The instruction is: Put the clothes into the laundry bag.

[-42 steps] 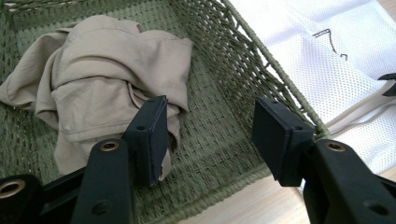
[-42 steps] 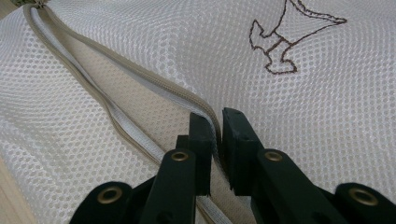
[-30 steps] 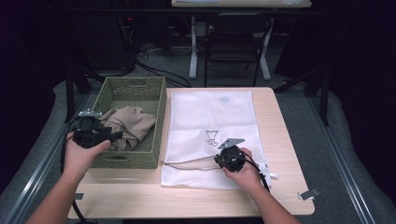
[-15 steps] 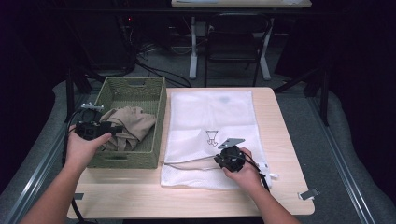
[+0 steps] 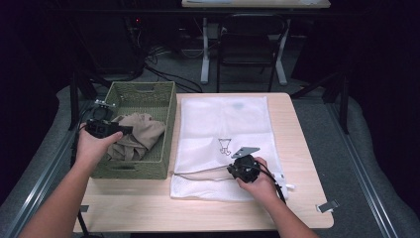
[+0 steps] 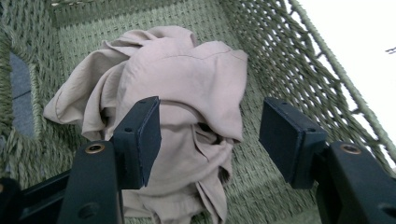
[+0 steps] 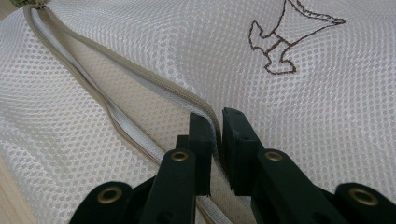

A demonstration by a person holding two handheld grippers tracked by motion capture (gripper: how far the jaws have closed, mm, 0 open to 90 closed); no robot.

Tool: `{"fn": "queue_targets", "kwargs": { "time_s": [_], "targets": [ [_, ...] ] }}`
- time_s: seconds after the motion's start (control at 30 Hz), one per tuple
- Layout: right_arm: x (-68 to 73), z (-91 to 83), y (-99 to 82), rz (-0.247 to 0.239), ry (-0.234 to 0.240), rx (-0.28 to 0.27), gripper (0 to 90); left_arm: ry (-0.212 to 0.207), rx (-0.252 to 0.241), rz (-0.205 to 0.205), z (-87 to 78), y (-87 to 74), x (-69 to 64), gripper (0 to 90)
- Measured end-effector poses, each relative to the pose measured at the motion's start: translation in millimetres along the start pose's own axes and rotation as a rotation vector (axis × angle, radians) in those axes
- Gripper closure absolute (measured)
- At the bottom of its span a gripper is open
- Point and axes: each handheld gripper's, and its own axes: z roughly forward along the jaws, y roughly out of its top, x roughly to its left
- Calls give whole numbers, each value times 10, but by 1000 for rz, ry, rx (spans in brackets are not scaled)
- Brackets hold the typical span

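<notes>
A: What has changed over the last second?

B: The left gripper (image 5: 105, 128) has slid toward the left edge of the woven basket (image 5: 166, 130), and its jaws have just been opening. In the left gripper view they stand wide apart above the crumpled beige garment (image 6: 173, 107), with nothing pressed between the pads, so it is released and lined up for a grab.

A: And the other hand?

B: The right gripper (image 7: 217, 135) is where it was, near the front edge of the desk (image 5: 297, 124), clenched on the upper lip of the zipper opening (image 7: 140, 88) of the white mesh laundry bag (image 5: 223, 124). That lip is lifted slightly off the lower one.

A: So what does that mean for the work?

B: My reading is that the bag's mouth is being held ready while the left hand goes for the garment, which lies bunched in the basket at the desk's left side, not yet picked up.

A: Any writing or brand?

B: None I can read. The bag carries only a small brown embroidered outline figure (image 7: 289, 42); no letters or label visible.
</notes>
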Motion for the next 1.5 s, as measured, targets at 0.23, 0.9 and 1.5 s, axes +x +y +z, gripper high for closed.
{"fn": "queue_targets", "kwargs": {
  "time_s": [0.23,0.9,1.5],
  "targets": [
    [-4,-3,-2,0,-1,1,823,17,41,-10,117,99,95,367],
    [-8,-2,-4,-2,2,1,820,46,77,-59,405,196,220,355],
    [-9,2,-6,-4,4,2,817,21,170,-93,688,114,268,300]
  ]
}}
